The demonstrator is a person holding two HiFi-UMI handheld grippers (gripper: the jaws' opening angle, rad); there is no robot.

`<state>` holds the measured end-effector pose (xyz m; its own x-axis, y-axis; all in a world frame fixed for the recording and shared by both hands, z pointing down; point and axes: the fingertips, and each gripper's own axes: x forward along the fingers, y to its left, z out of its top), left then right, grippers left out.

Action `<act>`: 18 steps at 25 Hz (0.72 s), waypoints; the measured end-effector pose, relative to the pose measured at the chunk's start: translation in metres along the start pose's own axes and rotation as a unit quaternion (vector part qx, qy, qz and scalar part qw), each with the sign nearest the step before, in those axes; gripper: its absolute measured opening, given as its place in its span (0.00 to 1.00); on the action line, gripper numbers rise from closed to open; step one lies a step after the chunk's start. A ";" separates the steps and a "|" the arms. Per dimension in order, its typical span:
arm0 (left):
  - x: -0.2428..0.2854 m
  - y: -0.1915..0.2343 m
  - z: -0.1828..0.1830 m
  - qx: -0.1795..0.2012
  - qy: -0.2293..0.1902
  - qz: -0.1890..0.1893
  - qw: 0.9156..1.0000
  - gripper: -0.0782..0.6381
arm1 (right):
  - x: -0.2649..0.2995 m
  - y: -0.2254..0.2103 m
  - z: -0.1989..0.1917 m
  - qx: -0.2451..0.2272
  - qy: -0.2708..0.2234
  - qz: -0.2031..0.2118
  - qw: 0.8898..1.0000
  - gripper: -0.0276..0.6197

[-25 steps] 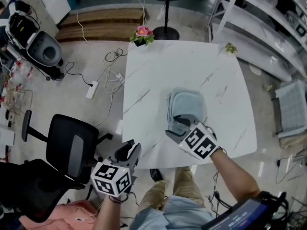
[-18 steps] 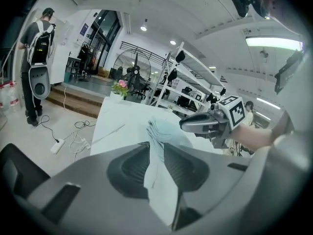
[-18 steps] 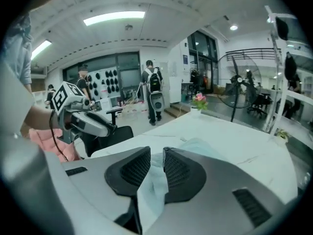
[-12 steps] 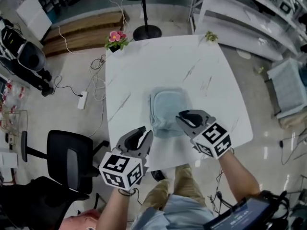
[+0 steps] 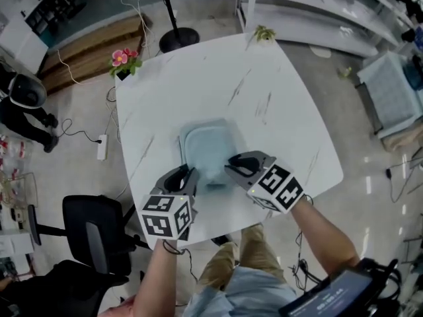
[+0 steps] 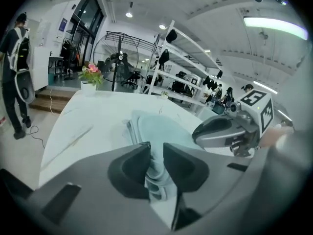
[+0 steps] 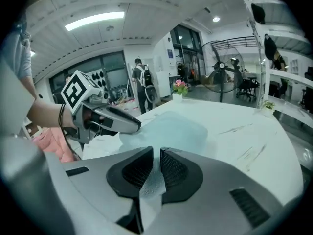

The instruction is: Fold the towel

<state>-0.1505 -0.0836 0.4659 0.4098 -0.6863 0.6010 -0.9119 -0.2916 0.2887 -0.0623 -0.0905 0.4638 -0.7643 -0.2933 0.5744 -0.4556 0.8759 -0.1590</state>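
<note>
A light blue towel (image 5: 208, 147) lies folded into a small pad in the middle of the white marble table (image 5: 277, 111). My left gripper (image 5: 190, 176) is at the towel's near left corner. In the left gripper view the towel's (image 6: 161, 126) edge runs up between the left gripper's (image 6: 156, 148) pads, which pinch it. My right gripper (image 5: 232, 165) is at the near right corner. Its jaws have just been closing, and in the right gripper view the right gripper (image 7: 156, 153) has a fold of the towel (image 7: 171, 126) clamped between its pads.
A pot of pink flowers (image 5: 122, 59) stands at the table's far left corner and a small plant (image 5: 264, 33) at the far right one. A fan stand (image 5: 178, 39) and shelving are beyond the table. A black office chair (image 5: 92, 233) sits at my near left.
My left gripper has come in from beside the chair onto the table and taken the towel's near left corner. The right gripper's jaws have shut on the near right corner.
</note>
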 end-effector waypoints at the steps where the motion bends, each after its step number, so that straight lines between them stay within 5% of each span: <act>1: -0.003 0.000 -0.009 0.001 0.010 0.001 1.000 0.23 | 0.002 0.005 -0.007 -0.007 0.011 0.011 1.000 0.14; 10: -0.019 0.006 -0.058 -0.038 0.035 0.002 0.999 0.22 | 0.006 0.029 -0.043 -0.053 0.057 0.045 0.996 0.13; 15: -0.014 0.002 -0.052 -0.033 0.034 0.005 0.999 0.22 | 0.011 0.022 -0.050 -0.083 0.066 0.027 0.994 0.12; 18: -0.032 0.001 -0.028 -0.045 -0.003 0.008 0.999 0.21 | 0.006 0.019 -0.037 -0.082 0.056 0.022 0.995 0.12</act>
<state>-0.1642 -0.0429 0.4677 0.3951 -0.6939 0.6020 -0.9124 -0.2203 0.3448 -0.0582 -0.0610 0.4939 -0.7215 -0.2173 0.6574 -0.3354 0.9403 -0.0572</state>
